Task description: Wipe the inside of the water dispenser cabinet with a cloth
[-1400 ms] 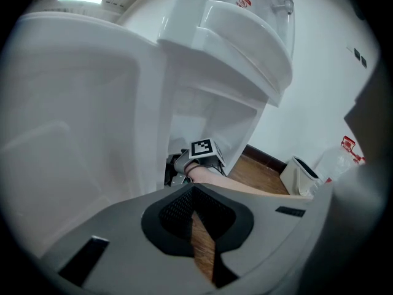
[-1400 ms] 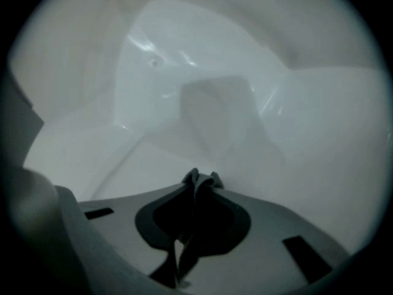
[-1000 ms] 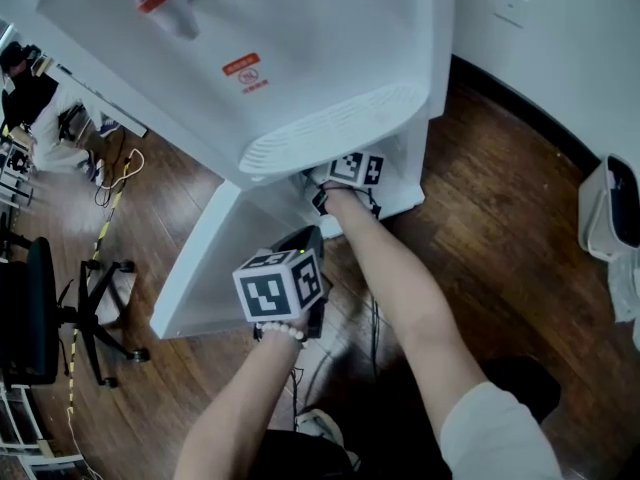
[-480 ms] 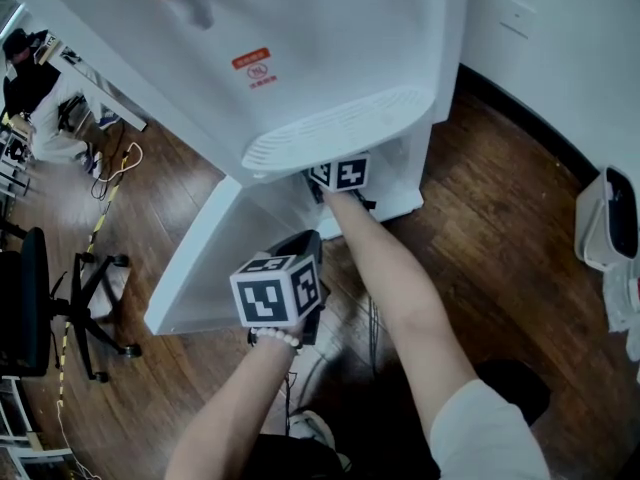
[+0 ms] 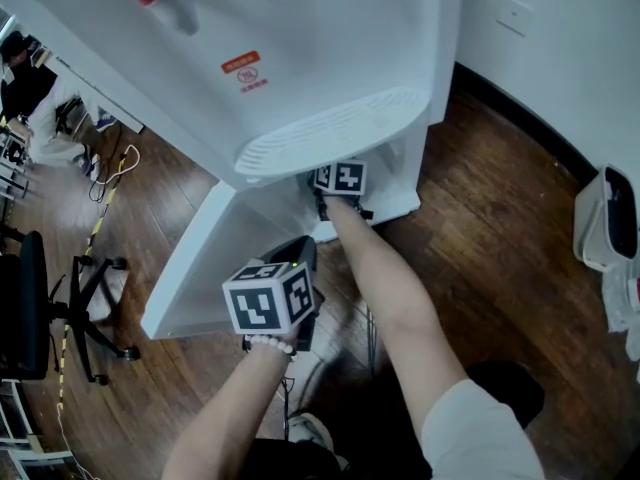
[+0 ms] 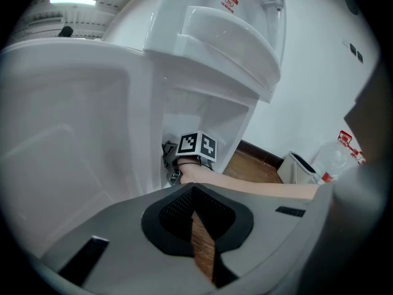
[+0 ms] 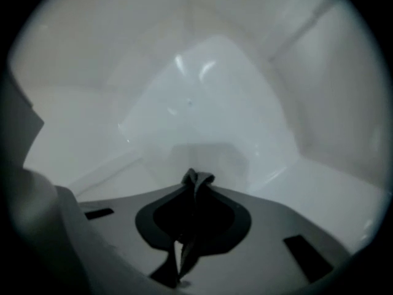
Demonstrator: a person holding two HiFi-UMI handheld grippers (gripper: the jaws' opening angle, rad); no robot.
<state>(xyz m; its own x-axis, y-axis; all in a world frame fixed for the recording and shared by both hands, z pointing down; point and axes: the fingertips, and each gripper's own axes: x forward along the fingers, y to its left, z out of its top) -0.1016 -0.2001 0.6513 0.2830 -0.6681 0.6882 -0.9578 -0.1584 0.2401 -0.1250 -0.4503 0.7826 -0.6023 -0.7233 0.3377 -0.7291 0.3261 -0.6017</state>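
The white water dispenser point(image 5: 300, 58) is seen with its lower cabinet point(image 7: 202, 103) opened and the door point(image 5: 195, 268) swung out. Inside, a dark cloth point(image 7: 196, 178) is pinched by the right gripper point(image 7: 194, 194), bunched lengthwise along the jaws and pointed at the back wall. The left gripper point(image 6: 195, 192) is held outside, jaws pressed together on nothing.

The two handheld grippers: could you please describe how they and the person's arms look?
The left gripper and right gripper each have grey jaws, black inside, and a cube of black-and-white square markers. A bead bracelet circles the left wrist; the right arm wears a short pale sleeve.
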